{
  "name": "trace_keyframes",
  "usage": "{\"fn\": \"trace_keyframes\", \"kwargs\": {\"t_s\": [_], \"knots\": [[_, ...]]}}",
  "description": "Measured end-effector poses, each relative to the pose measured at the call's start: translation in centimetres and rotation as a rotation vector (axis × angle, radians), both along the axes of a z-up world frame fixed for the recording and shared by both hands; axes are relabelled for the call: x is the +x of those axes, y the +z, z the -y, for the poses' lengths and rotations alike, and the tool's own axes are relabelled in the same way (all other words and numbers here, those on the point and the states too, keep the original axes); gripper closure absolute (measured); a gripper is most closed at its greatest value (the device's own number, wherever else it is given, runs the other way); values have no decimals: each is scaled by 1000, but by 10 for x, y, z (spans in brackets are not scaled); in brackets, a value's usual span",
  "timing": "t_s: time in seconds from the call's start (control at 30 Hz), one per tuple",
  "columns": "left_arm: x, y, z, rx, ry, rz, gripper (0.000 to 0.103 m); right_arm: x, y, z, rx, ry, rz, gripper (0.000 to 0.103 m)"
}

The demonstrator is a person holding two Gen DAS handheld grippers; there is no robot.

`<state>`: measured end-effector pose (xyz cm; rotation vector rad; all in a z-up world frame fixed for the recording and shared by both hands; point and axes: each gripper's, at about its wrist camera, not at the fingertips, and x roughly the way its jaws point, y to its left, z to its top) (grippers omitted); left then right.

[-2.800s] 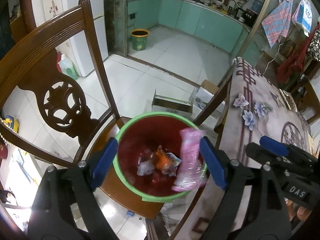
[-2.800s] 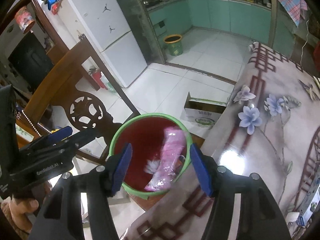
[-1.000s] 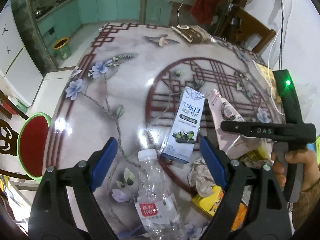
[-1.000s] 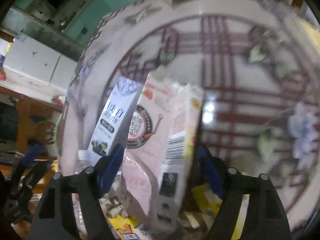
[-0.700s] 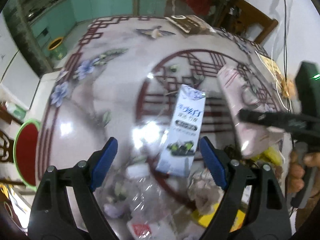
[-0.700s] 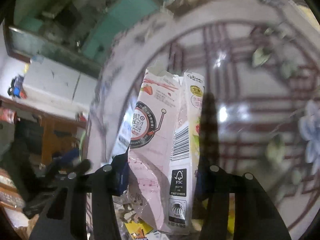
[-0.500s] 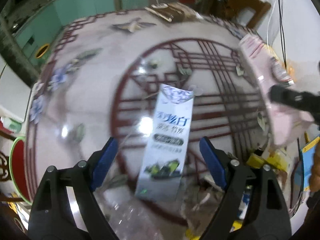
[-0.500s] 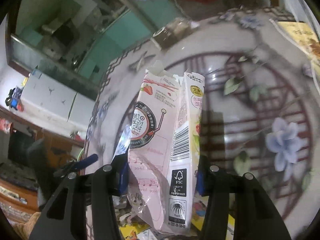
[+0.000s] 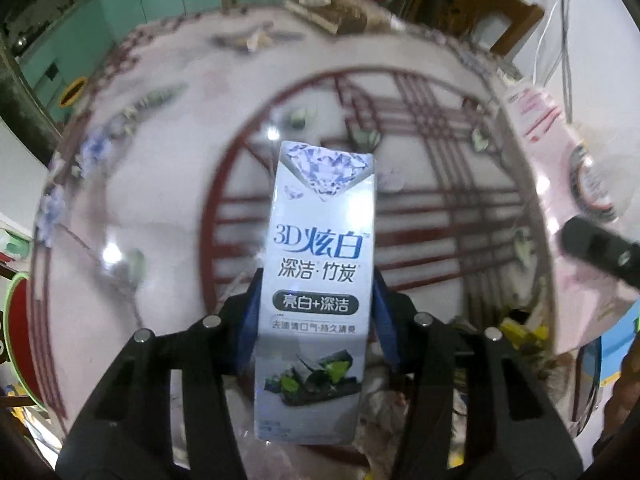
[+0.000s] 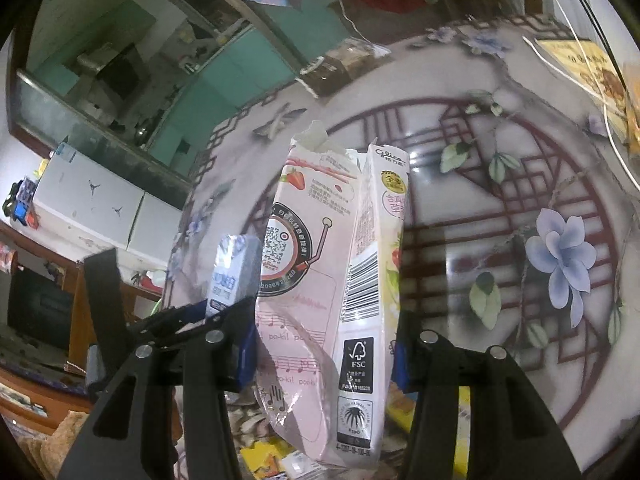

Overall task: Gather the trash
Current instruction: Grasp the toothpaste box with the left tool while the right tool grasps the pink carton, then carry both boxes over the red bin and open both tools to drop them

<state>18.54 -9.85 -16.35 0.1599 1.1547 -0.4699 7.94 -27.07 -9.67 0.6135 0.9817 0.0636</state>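
room: kitchen behind with teal cabinets, white fridge, wooden chair on the far side, clothes hanging up top; blurry at the edges.
tabletop: round, glossy pale cover, dark red lattice ring, blue flowers and leaves; lamp glare on it.
bin: green rim, red inside, low at the left edge of the left wrist view, off the tabletop; contents not visible from here.
trash pile: yellow wrappers, crumpled paper and scraps on the near part of the tabletop, below both grippers; not yet picked.
pink snack box: torn open at top, strawberry print, barcode side facing the camera, lifted clear of the tabletop.
toothpaste box: white-blue carton, upright, off the tabletop; also seen small in the right wrist view.
right gripper: jaws narrowed onto the pink snack box, blue pads pressing both sides near the lower half.
left gripper: jaws narrowed onto the toothpaste box, pads on both long edges about midway.
progress: judgement only: two pieces in hand at once, neither binned yet; the pile shows plenty left, so mid-task.
next: likely carry both toward the bin on the left; the torn, soft snack box could slip or crush in the grip.
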Motion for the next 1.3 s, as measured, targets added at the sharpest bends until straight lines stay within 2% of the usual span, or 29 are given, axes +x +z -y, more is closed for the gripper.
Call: {"fn": "trace_keyframes", "kwargs": {"t_s": [0.17, 0.33, 0.53, 0.9, 1.3], "knots": [[-26, 50, -17, -37, 9, 112, 56, -12, 26, -26, -32, 20, 63, 54], [-49, 89, -44, -86, 35, 175, 56, -27, 54, -53, -55, 39, 114, 54], [-79, 121, -79, -119, 70, 230, 56, -45, 81, -83, -91, 63, 160, 54], [-114, 141, -145, -147, 178, 274, 56, -63, 106, -132, -115, 133, 217, 54], [-137, 139, -227, -135, 339, 280, 56, -48, 101, -198, -112, 263, 212, 54]]}}
